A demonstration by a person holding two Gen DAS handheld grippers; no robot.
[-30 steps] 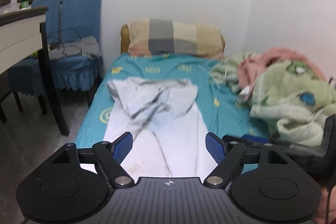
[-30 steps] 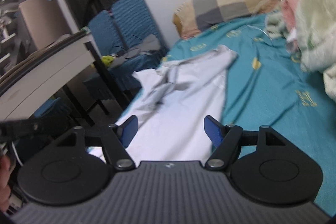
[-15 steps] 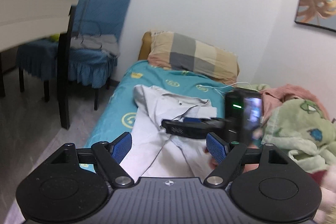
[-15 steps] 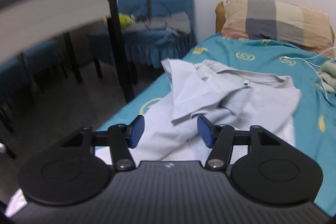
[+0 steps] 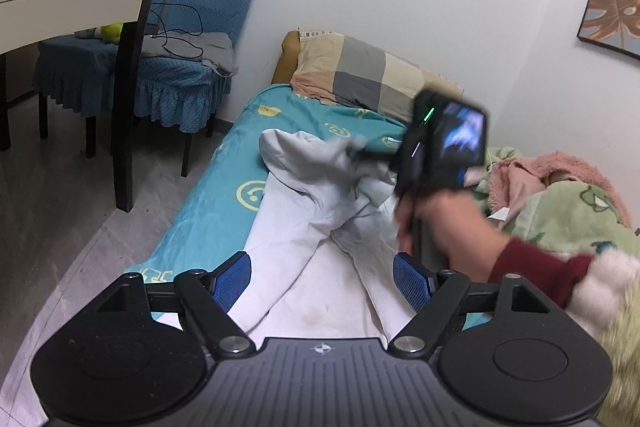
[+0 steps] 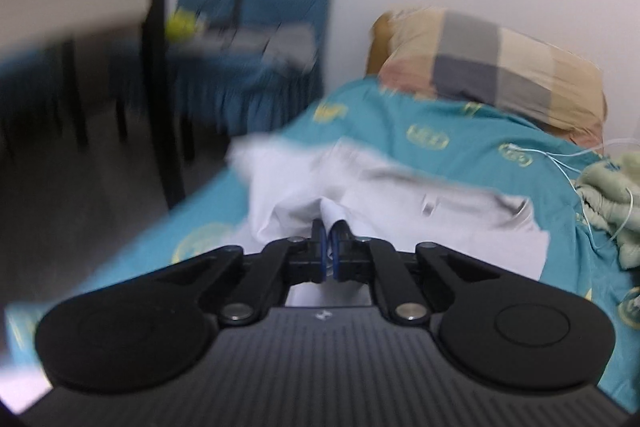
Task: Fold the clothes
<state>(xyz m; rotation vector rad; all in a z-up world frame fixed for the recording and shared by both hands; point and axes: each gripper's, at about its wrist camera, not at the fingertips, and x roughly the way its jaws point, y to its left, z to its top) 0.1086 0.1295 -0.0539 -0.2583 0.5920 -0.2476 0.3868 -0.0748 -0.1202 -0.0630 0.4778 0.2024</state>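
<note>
A pale grey shirt (image 5: 304,227) lies crumpled on the teal bed sheet (image 5: 216,211). My left gripper (image 5: 322,281) is open and empty, held above the shirt's near hem. My right gripper (image 6: 330,253) is shut on a fold of the shirt (image 6: 400,203) near its middle. In the left wrist view the right gripper (image 5: 360,157) reaches over the shirt, blurred by motion, held by a hand in a red sleeve (image 5: 532,267).
A checked pillow (image 5: 368,75) lies at the head of the bed. Pink and green blankets (image 5: 568,211) are piled at the right. Blue chairs (image 5: 188,39) and a dark-legged table (image 5: 124,99) stand left of the bed. A picture (image 5: 612,3) hangs on the wall.
My right gripper moved forward over the shirt and closed on a fold of it. My left gripper stayed open and tilted slightly.
</note>
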